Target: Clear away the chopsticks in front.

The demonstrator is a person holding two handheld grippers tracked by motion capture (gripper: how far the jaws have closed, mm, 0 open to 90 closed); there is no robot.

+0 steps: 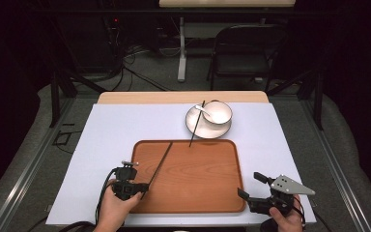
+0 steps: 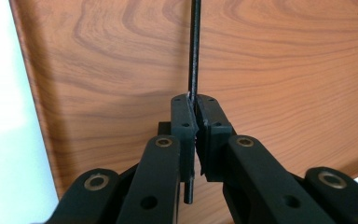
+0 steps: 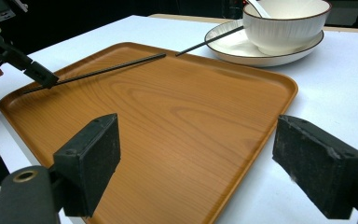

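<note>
A thin black chopstick [image 1: 160, 163] angles across the left part of a wooden tray [image 1: 207, 193] on the white-covered worktop [image 1: 111, 130], its near end pinched between the pressed-together fingers [image 2: 184, 122] of the left gripper [image 1: 141, 187]. A second chopstick [image 1: 196, 123] leans on a plate [image 1: 200, 130] holding a white bowl [image 1: 218, 112] and spoon [image 1: 204, 112]. The right gripper [image 1: 251, 185] hovers by the tray's near right corner, fingers [image 3: 91, 158] spread wide, touching nothing.

The tray [image 1: 193, 181] looked like smooth wood-grain with a soft sheen; the bowl [image 1: 217, 112] and plate [image 1: 199, 129] were glossy white; the chopstick [image 2: 194, 56] was matt black.
</note>
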